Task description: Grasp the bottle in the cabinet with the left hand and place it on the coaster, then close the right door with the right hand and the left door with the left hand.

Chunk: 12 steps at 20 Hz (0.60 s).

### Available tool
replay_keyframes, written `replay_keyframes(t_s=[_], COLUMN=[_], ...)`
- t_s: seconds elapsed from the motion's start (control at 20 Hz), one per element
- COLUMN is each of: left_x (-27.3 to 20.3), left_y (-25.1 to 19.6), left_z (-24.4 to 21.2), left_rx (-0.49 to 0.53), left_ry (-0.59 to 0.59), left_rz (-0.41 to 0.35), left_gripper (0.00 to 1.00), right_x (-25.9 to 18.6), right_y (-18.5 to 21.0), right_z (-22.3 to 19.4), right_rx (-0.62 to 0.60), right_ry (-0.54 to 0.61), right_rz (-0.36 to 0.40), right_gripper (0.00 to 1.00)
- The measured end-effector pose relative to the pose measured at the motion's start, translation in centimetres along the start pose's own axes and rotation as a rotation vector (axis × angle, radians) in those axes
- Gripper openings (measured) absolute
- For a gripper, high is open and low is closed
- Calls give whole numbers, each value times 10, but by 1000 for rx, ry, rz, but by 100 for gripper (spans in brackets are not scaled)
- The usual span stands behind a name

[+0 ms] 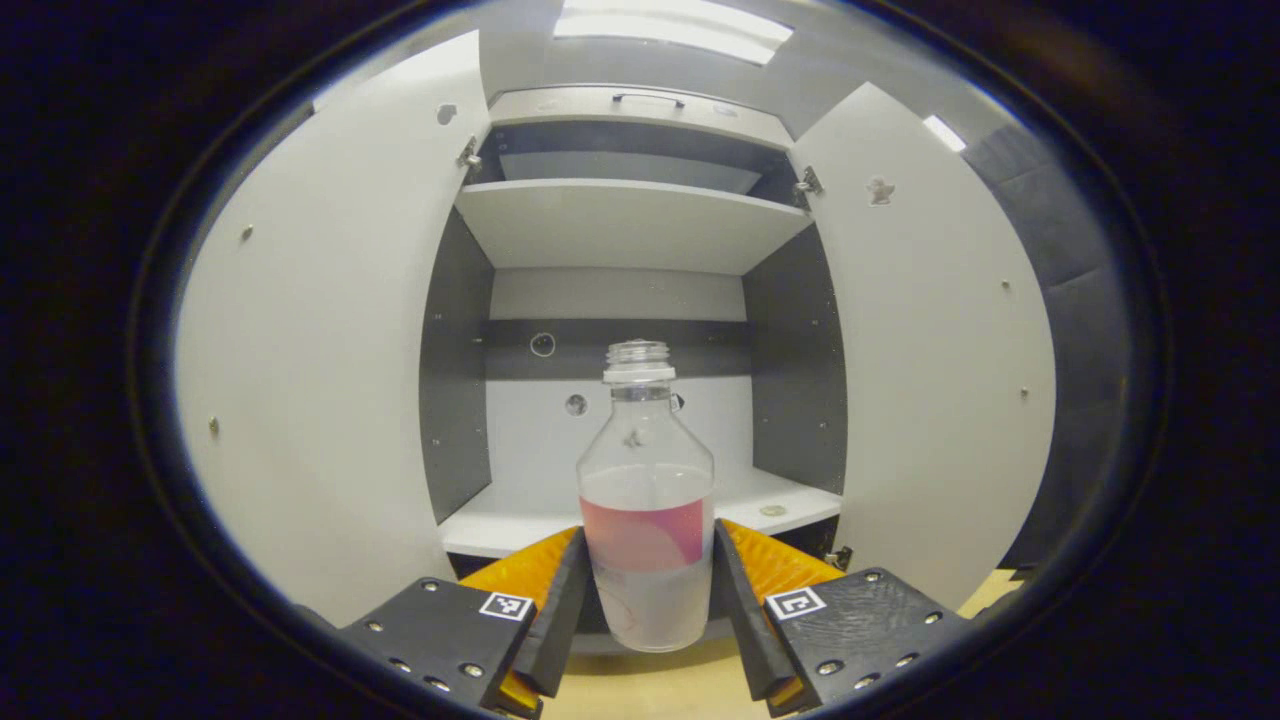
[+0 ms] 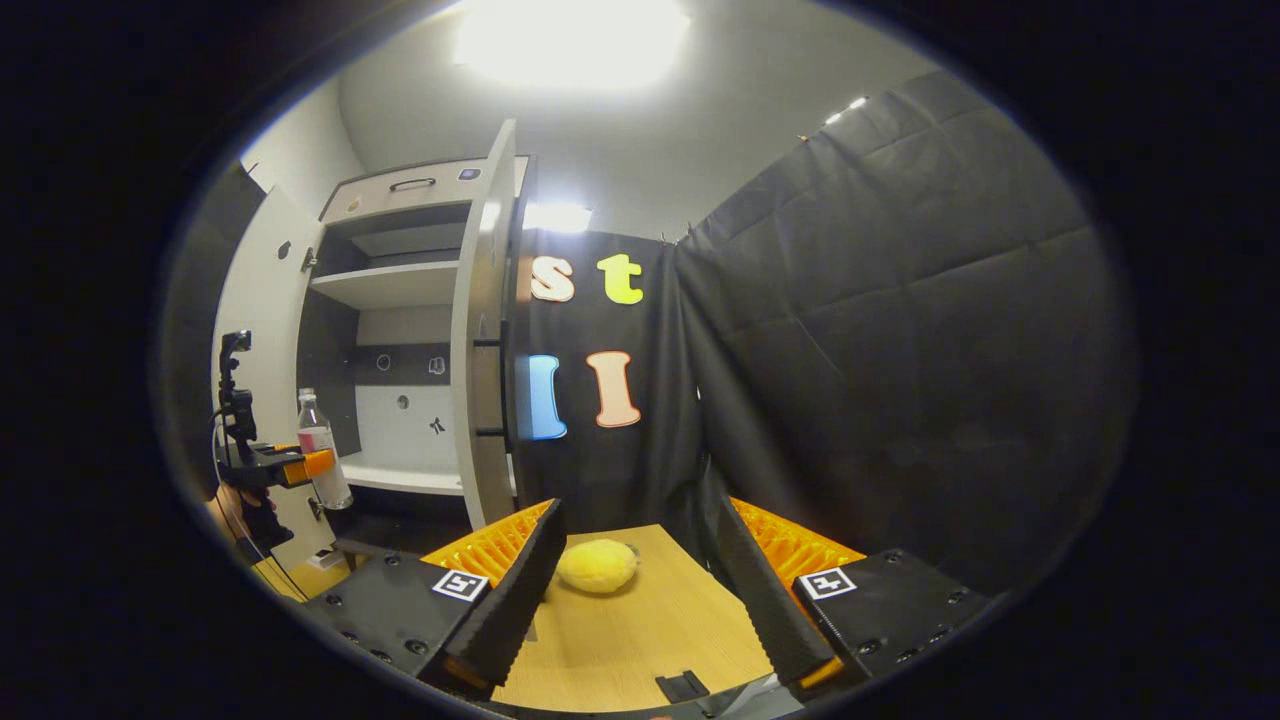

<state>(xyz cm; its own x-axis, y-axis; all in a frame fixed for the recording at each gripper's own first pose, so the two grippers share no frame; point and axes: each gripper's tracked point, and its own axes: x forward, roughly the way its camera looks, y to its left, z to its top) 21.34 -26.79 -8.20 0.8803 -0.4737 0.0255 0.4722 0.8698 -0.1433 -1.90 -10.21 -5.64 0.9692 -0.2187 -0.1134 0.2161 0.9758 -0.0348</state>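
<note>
The left gripper (image 1: 648, 590) holds the bottle (image 1: 646, 500) upright between both fingers, in front of the open cabinet (image 1: 620, 225), while the right gripper (image 2: 630, 590) hangs wide open over the tabletop (image 2: 640, 630).

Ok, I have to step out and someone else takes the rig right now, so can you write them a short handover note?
Left gripper: shut on the bottle, held upright in front of the open cabinet, out of it.
Right gripper: open, holding nothing, over the wooden table near the yellow coaster.
Both doors, left door and right door, stand open.
Done: bottle grasped and out.
Left: set the bottle on the coaster, close the right door with the right gripper, then the left door with the left.
</note>
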Motion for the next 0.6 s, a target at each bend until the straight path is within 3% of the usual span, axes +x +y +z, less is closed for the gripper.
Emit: replay_keyframes(t_s=[0.15,0.6], left_x=[-20,-77], left_y=[-7,-22], left_z=[-20,-78], left_rx=[-13,-48], left_ry=[9,60], left_rz=[-4,-9], left_gripper=[69,70], right_x=[-5,-13], right_y=[1,10], right_z=[-3,-15], right_rx=[-13,-30], right_ry=[12,39], right_rz=[27,95], right_gripper=[94,96])
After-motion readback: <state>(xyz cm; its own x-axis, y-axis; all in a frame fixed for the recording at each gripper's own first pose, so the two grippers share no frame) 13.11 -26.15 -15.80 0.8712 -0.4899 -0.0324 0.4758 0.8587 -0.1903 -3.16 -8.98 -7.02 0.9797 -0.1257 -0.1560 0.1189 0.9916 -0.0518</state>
